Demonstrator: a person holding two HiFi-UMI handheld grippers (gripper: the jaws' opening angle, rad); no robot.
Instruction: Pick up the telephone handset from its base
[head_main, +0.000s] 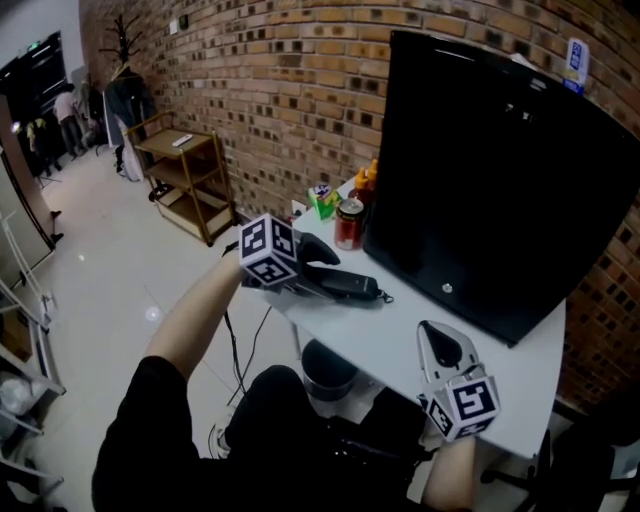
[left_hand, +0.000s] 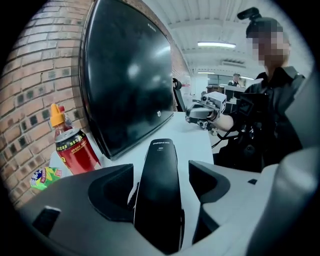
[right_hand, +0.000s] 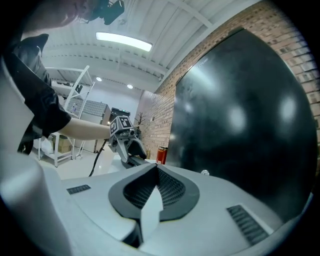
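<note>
- Telephone handset (head_main: 350, 285): black, lying flat on the white table (head_main: 395, 340) near its left edge, in front of the big dark monitor (head_main: 500, 180).
- Your left gripper (head_main: 335, 275) straddles it: the jaws stand wide apart, one on each side of the handset, with a gap showing on both sides, so nothing is clamped.
- Your left forearm reaches in from the lower left, and the gripper tilts down onto the handset.
- Your right gripper (head_main: 434, 332) lies level at the table's near edge, pointing along the monitor towards the left gripper, jaws pressed together with nothing in them.
- A red can (head_main: 348, 222) stands beyond the handset, beside the monitor.
</note>
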